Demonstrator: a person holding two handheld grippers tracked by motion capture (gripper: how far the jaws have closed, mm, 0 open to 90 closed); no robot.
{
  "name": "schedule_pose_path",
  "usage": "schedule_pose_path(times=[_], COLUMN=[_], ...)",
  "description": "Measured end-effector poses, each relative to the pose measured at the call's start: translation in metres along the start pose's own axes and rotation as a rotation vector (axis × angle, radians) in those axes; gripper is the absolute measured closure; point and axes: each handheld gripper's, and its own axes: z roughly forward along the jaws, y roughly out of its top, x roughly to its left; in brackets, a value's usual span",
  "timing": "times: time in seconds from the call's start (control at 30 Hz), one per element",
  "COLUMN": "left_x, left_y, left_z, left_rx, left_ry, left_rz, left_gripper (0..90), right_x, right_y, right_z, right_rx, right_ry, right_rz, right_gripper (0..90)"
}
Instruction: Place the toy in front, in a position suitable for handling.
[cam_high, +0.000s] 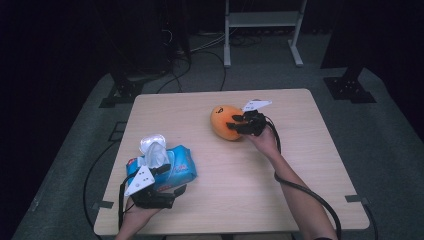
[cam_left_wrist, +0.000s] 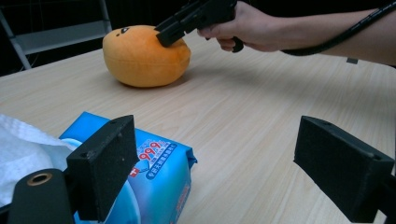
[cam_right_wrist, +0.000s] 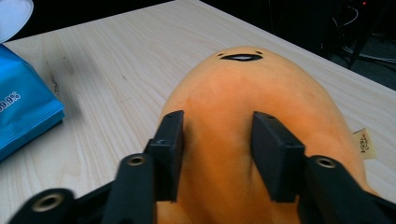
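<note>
The right gripper (cam_right_wrist: 217, 154) is pinching the round orange plush toy with a small stitched face (cam_high: 226, 122), which is sitting on the far middle of the pale wooden table (cam_high: 250, 170), well apart from everything else. In the right gripper view its 2 black jaws are pressing into the soft fabric on either side of a raised fold, and the plush is bulging up between the pads, so the grip is on a ridge of stuffing rather than around the whole body. That seems sensible: the toy is too wide to span, and a pinch near the end away from the face gives the pads something to bite. The left gripper view is showing the same jaws coming down onto the toy from above at a slant, with the toy resting flat on the table, not yet lifted.

The left gripper (cam_left_wrist: 210, 177) is standing open, its 2 foam pads (cam_left_wrist: 105, 163) wide apart with nothing pressed between them. It is hovering at the near left of the table just beside the blue plastic pack of wet wipes (cam_high: 167, 167), whose white tissue (cam_high: 152, 150) is sticking up from the top. It looks parked there to stay clear of the right hand's work.
</note>
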Motion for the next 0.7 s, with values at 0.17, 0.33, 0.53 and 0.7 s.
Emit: schedule_pose_path(times=[0.17,0.33,0.53,0.7], left_x=[0.000,0.001,0.003,0.004], left_y=[0.000,-0.001,-0.002,-0.002], left_z=[0.001,0.001,0.000,-0.002], left_rx=[-0.002,0.001,0.006,-0.006], left_ry=[-0.001,0.003,0.005,0.011], left_rz=[-0.005,-0.009,-0.012,-0.024], left_gripper=[12.0,12.1,12.1,12.1], right_x=[0.005,0.006,0.007,0.010], right_y=[0.001,0.003,0.012,0.021], right_z=[0.005,0.005,-0.008,-0.026], right_rx=[0.026,0.038,0.040,0.054], right_ry=[-0.013,-0.014,-0.020,0.042], right_rz=[-0.012,0.014,0.028,0.006], right_gripper=[68.2,79.7,84.4,84.5])
